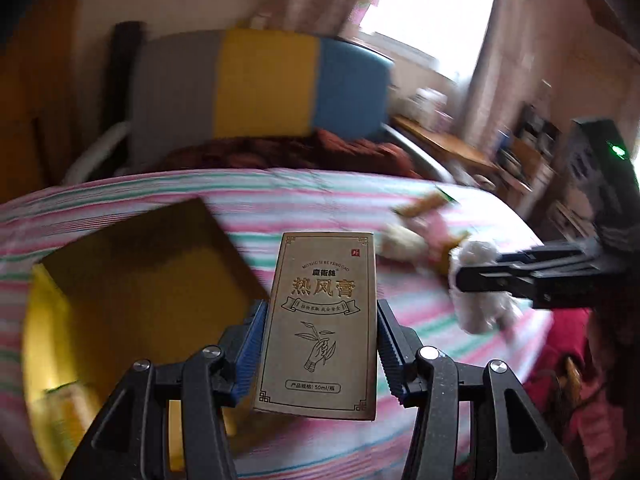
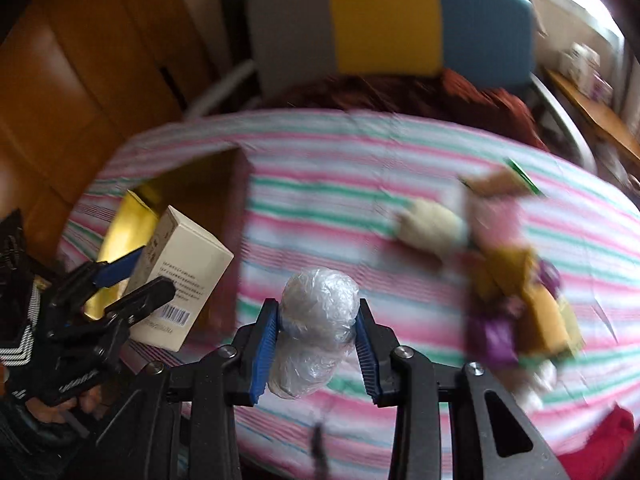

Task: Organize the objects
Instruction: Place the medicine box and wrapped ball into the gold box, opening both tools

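Left tongs [image 1: 320, 344] clamped on upright gold carton [image 1: 320, 320]; open cardboard box [image 1: 132, 280] just to their left on striped bed [image 1: 320, 192]. Right tongs [image 2: 316, 332] clamped on plastic-wrapped bundle [image 2: 316, 312]; blurred heap of small items [image 2: 516, 292] lies to their right.

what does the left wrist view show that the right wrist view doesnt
Only the left wrist view shows the printed gold front of the small carton in the left tongs, and the bright window.

Only the right wrist view shows the clear plastic-wrapped bundle pinched in the right tongs, the carton's barcode side, and the purple and yellow packets.

Both show the striped bedsheet, the open yellow box, and the grey, yellow and blue headboard.
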Demonstrator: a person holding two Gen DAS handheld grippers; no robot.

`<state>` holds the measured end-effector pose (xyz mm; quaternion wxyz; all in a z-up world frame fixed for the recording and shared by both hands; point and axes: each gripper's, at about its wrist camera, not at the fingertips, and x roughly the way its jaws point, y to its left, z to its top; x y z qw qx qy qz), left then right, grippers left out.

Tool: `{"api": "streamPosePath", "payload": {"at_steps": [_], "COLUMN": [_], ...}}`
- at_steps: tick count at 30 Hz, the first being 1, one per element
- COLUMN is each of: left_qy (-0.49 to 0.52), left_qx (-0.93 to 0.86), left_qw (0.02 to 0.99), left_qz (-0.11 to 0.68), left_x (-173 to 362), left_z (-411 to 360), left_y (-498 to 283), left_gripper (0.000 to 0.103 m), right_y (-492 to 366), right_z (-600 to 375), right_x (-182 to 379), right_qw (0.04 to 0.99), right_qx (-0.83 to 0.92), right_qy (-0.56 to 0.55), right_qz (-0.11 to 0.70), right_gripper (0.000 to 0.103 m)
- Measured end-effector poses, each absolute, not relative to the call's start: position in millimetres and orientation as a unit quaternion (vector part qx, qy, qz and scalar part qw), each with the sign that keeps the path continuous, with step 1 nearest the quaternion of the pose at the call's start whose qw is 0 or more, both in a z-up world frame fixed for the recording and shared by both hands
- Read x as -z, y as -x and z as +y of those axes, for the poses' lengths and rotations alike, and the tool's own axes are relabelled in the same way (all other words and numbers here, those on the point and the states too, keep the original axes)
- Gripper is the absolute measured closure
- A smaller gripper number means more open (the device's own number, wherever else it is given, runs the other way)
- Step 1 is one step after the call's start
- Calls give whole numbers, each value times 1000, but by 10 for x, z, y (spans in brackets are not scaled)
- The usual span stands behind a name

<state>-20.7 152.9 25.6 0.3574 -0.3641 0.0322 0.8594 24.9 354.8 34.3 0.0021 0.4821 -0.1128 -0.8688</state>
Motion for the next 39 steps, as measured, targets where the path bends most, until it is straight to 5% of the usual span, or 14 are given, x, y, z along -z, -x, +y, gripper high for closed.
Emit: {"api": "streamPosePath", "payload": {"at_steps": [11,26,32,39], "left_qy": [373,406,400,380], "left_qx": [-911,-909,-913,-923], "left_qw": [173,94,77,56], "left_qz": [1,-16,-17,-21], "left_x": [-68,336,311,190], "left_z": [326,-184,-221,-336], "left_y": [1003,1328,1274,1065], "left_gripper": [50,50,46,43], "right_y": [709,1161,1154,1030], "right_z": [2441,1484,1363,1423], "right_x": [-297,116,245,242], "right_qw": [102,187,210,202], "right_qx": [873,839,822,824], "right_qy": [-465,-502,-519,-515], "right_qz": [-109,-99,-108,-120], "right_gripper": [66,64,38,38]}}
